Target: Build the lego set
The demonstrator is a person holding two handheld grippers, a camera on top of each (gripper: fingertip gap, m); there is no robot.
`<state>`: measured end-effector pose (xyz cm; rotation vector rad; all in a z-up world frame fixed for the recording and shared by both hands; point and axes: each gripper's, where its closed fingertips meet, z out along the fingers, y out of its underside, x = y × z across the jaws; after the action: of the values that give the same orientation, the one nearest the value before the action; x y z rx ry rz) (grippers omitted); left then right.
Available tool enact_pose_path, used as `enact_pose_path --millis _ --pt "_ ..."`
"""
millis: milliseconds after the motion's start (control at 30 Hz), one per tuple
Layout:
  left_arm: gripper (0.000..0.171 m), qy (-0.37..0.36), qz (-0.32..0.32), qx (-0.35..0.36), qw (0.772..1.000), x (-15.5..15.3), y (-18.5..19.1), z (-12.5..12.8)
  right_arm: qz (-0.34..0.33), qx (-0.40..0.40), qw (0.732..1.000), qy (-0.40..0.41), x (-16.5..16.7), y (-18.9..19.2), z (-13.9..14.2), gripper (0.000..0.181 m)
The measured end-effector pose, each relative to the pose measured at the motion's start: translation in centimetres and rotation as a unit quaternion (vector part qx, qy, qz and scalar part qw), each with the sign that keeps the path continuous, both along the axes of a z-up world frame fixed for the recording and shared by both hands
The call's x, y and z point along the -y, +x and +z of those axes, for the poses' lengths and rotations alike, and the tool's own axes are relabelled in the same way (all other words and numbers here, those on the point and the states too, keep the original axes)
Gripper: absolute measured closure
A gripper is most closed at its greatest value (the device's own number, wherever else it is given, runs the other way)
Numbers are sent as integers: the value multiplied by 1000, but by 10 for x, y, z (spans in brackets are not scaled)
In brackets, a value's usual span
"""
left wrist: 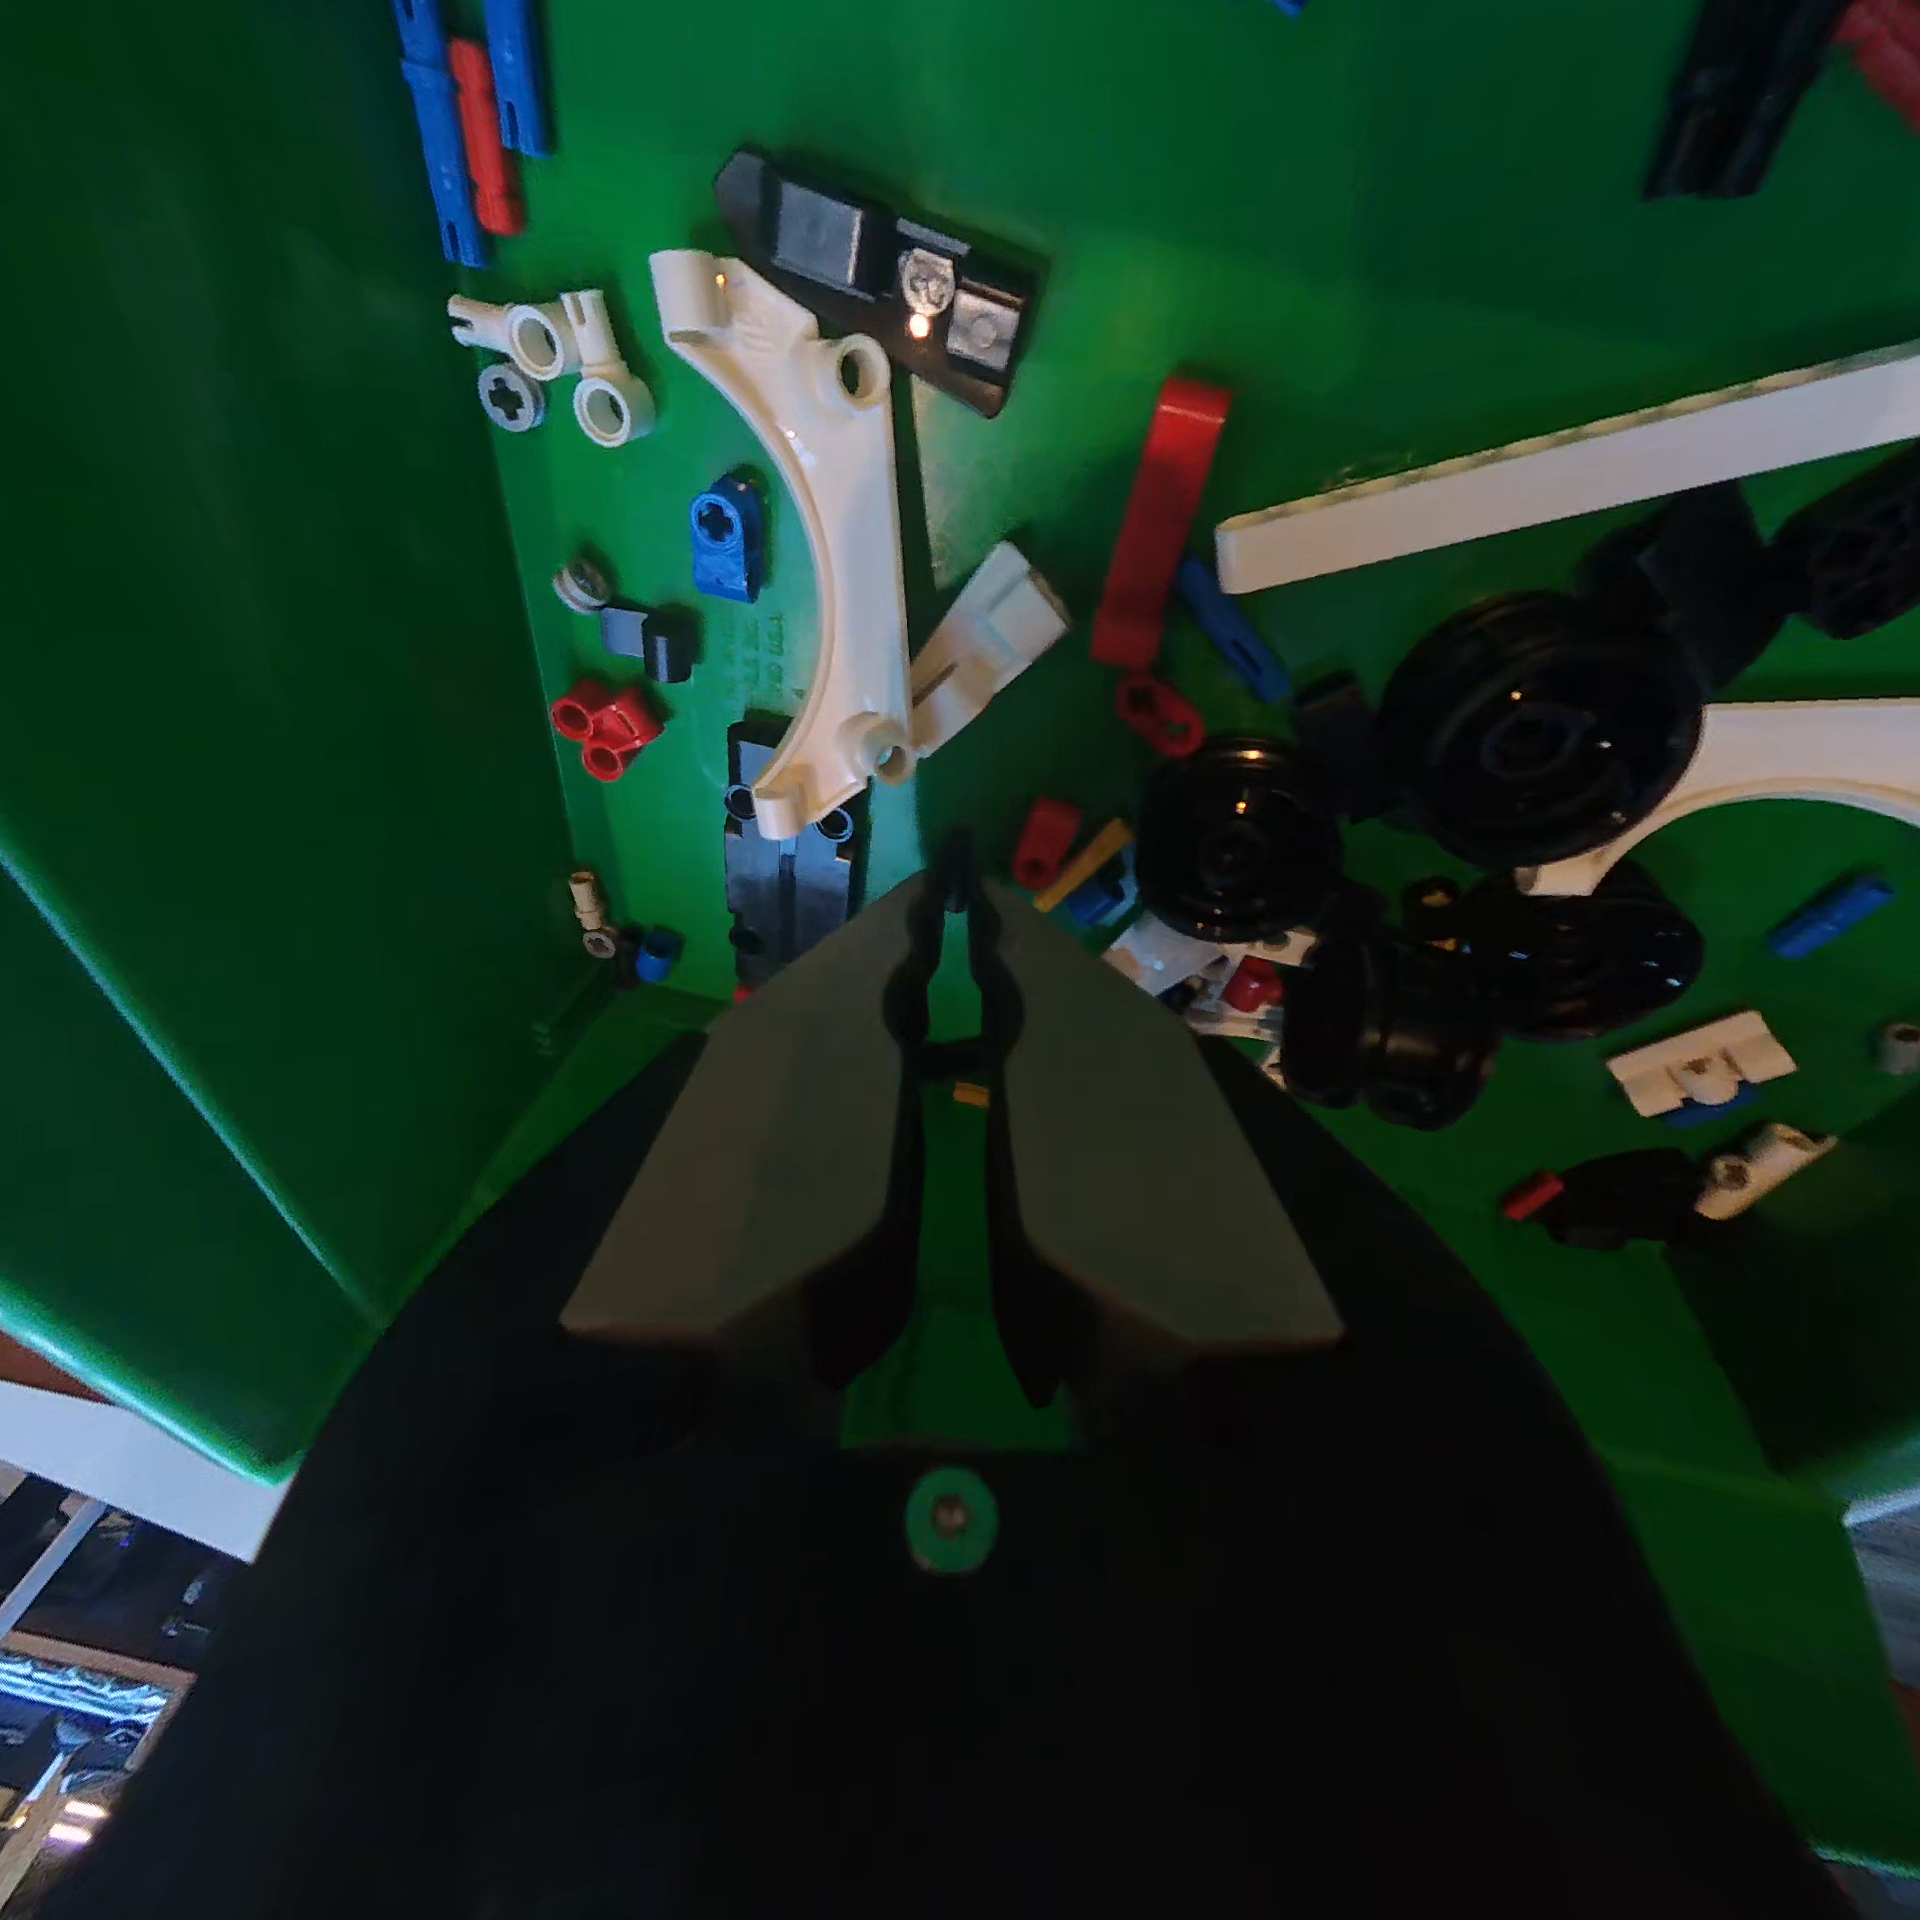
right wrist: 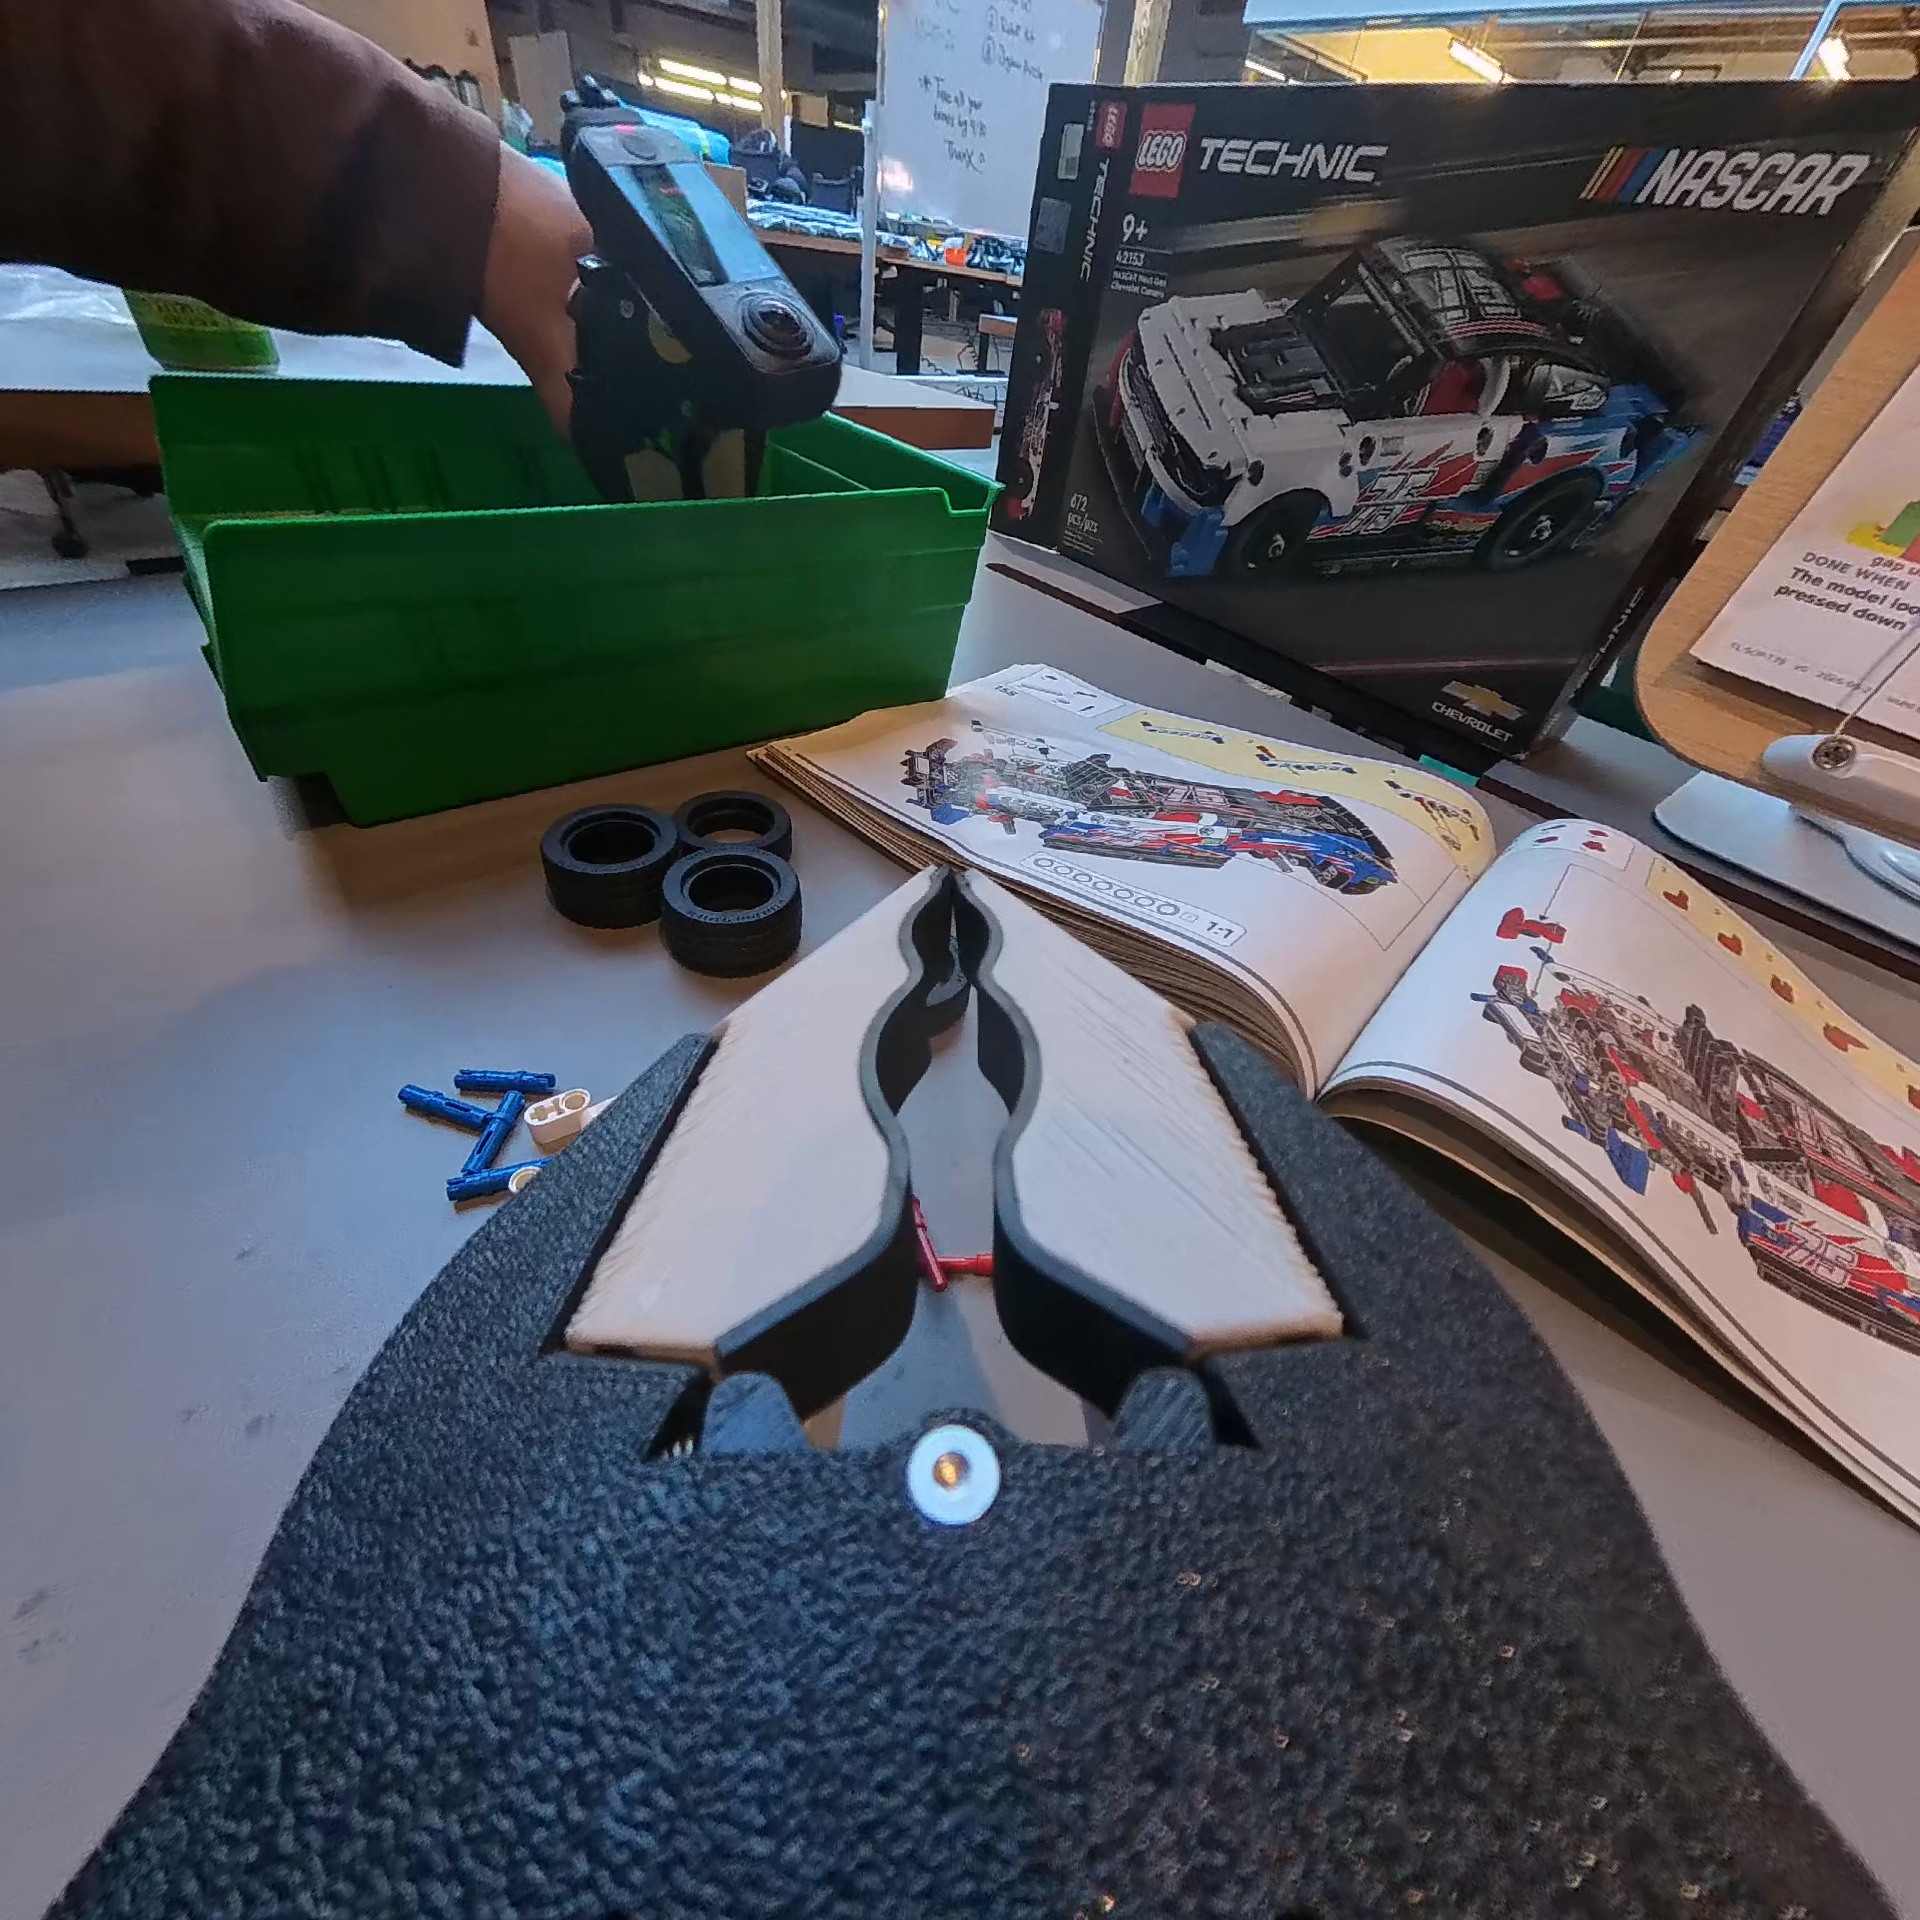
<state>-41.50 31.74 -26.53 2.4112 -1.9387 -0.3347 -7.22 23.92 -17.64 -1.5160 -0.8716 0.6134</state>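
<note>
The right gripper [right wrist: 951, 894] hovers over the table [right wrist: 208, 1039], jaws closed on nothing, a red pin [right wrist: 940, 1252] below them. Blue pins [right wrist: 483, 1117] lie to their left, three tyres [right wrist: 675, 868] just ahead-left, the open booklet [right wrist: 1195, 831] to the right. Farther on, the left gripper [left wrist: 958, 868] dips into the green bin [right wrist: 582, 623], jaws shut and empty above loose pieces: a white arch [left wrist: 831, 540] ahead, black wheels [left wrist: 1455, 769] to the right.

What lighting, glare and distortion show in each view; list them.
Left wrist view: dim inside the green bin, small glare spot on the black panel, fisheye bends the white beam. Right wrist view: bright, even light, soft shadows under the tyres, box edges bowed.
</note>
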Motion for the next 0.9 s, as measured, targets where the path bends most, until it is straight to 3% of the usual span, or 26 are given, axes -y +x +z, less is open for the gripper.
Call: enact_pose_path --millis 167,333,433,533,633,700,800,900 --pt "171 34 9 -9 999 4 -8 22 -1 0 1000 1 0 0 0 181" --pt "171 128 15 28 991 5 8 98 -11 -12 1000 4 -2 4 4 181" --pt "171 172 -17 98 980 19 62 145 -22 -33 999 1 -4 9 8 181" --pt "171 172 -86 150 970 48 140 162 -31 -51 998 -6 -6 15 11 181" --pt "170 137 -125 169 968 76 214 141 -41 -62 997 -6 -8 20 15 181" --pt "170 82 -85 188 975 91 253 111 -47 -66 997 -2 -8 23 17 181" --pt "170 16 -18 163 986 103 281 61 -53 -65 996 9 -6 27 20 181" --pt "170 -28 25 157 987 114 297 28 -53 -63 996 17 -2 31 22 181"
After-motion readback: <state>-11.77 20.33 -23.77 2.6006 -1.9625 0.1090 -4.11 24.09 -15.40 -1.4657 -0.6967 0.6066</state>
